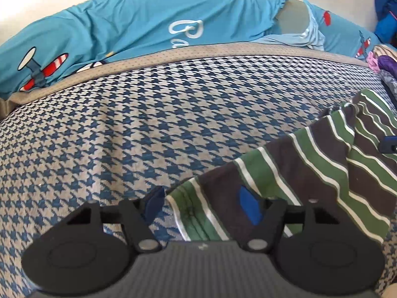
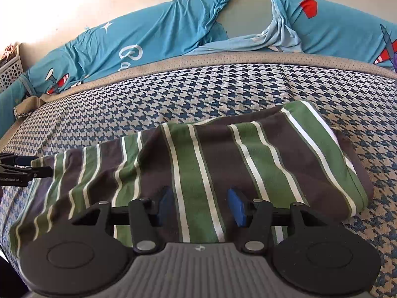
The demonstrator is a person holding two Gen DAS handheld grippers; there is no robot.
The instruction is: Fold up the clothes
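Observation:
A folded garment with green, brown and white stripes [image 2: 211, 154] lies on the houndstooth bed cover [image 2: 173, 92]. In the right wrist view my right gripper [image 2: 201, 205] hangs over the garment's near edge. Its blue pads [image 2: 237, 207] stand apart, and the cloth between them lies flat and unpinched. In the left wrist view the garment [image 1: 310, 164] runs in from the right. Its left corner sits between the spread fingers of my left gripper [image 1: 201, 206], and the left pad [image 1: 153, 204] is clear of the cloth. The left gripper [image 2: 17, 171] also shows at the right wrist view's left edge.
Teal bedding with plane prints [image 1: 148, 24] is bunched along the far side, behind a tan border strip [image 1: 173, 54]. Purple and blue clothes [image 1: 385, 64] lie at the far right. A perforated basket [image 2: 7, 72] stands at the far left by the pale wall.

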